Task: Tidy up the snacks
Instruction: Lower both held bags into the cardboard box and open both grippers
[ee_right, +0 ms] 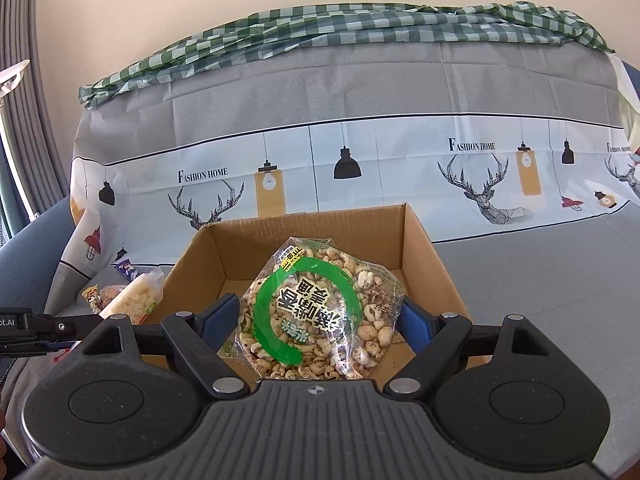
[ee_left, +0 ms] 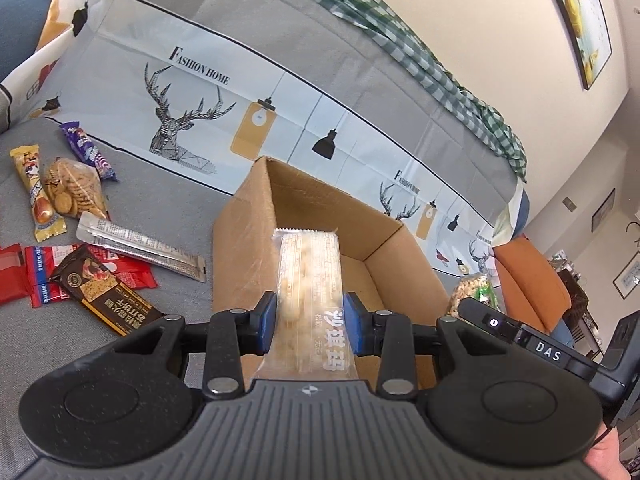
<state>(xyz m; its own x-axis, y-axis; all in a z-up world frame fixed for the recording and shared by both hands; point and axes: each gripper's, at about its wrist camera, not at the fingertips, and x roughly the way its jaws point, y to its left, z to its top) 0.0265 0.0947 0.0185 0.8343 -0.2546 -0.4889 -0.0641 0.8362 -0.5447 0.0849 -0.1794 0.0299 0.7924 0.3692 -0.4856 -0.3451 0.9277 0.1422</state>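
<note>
An open cardboard box (ee_left: 248,216) stands on the grey sofa cover, with nothing visible on the part of its floor that shows. My left gripper (ee_left: 309,322) is shut on a long pale rice-crisp bar (ee_left: 308,276), held over the box's near left wall. In the right wrist view the same box (ee_right: 436,264) lies straight ahead. My right gripper (ee_right: 320,320) is shut on a round clear bag of puffed grain with a green ring (ee_right: 316,312), held over the box's near edge. The bar (ee_right: 134,300) and the left gripper's tip show at the left there.
Loose snacks lie left of the box: a purple pack (ee_left: 90,150), a yellow bar (ee_left: 36,194), a biscuit bag (ee_left: 74,190), a silver stick (ee_left: 140,246), red packs (ee_left: 24,276) and a dark cracker pack (ee_left: 108,294). Behind rises the sofa back with a checked cloth (ee_right: 320,24).
</note>
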